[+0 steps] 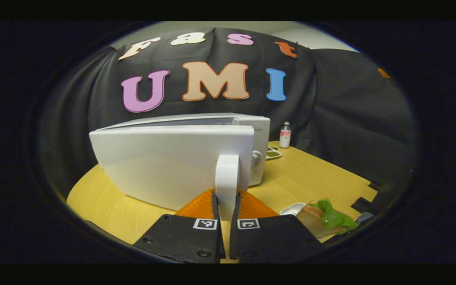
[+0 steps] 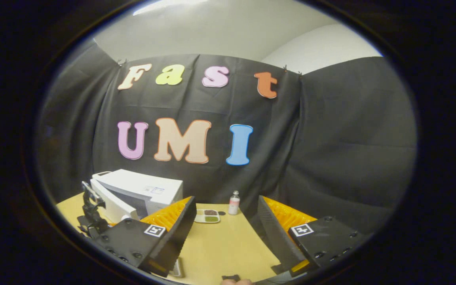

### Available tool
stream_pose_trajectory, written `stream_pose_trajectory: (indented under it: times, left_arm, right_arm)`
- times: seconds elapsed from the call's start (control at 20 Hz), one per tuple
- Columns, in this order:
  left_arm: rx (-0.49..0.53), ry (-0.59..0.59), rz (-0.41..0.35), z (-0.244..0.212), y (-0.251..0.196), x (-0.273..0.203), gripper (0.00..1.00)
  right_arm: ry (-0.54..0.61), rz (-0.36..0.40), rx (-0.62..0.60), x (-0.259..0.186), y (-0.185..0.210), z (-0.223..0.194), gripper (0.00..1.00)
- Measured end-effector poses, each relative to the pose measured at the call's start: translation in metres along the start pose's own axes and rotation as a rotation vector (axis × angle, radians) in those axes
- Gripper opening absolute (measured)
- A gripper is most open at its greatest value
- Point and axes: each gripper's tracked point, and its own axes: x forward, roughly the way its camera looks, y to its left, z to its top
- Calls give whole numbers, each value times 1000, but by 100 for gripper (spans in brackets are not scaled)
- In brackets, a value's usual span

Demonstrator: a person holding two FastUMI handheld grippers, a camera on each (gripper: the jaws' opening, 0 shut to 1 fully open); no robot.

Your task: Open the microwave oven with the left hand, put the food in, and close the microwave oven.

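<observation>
Your left hand-held gripper [image 1: 226, 206] sits at the bottom centre of the left gripper view, its two fingers clamped on the white upright handle [image 1: 227, 180] of the white microwave oven door [image 1: 172, 166], which stands swung partly out from the white microwave oven [image 1: 260, 150] behind it. At the lower right of that view, the food, a clear-wrapped sandwich with green lettuce [image 1: 325, 217], lies on the yellow wooden table [image 1: 311, 174] just beside a white dish [image 1: 292, 208]. Farther back, a small tray with green and brown contents [image 1: 273, 153] and a small white bottle [image 1: 285, 135] stand near the black cloth wall.

Your right hand-held gripper [image 2: 228, 233] fills the bottom of the right gripper view with its fingers spread wide apart over bare table, holding nothing. The microwave oven sits at the left of that view.
</observation>
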Motion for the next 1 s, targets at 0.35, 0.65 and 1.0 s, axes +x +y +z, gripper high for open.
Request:
stream_pose_trajectory:
  times: [0.35, 0.65, 1.0]
  left_arm:
    - [-18, 52, 65, -33, 57, -97, 5]
    - [5, 82, 153, -53, 123, -148, 4]
    - [-41, 96, 230, -66, 188, -182, 4]
  right_arm:
    - [28, 150, 27, 7, 82, -16, 97]
    - [49, 219, 44, 4, 137, -34, 98]
    - [171, 212, 32, 9, 159, -117, 98]
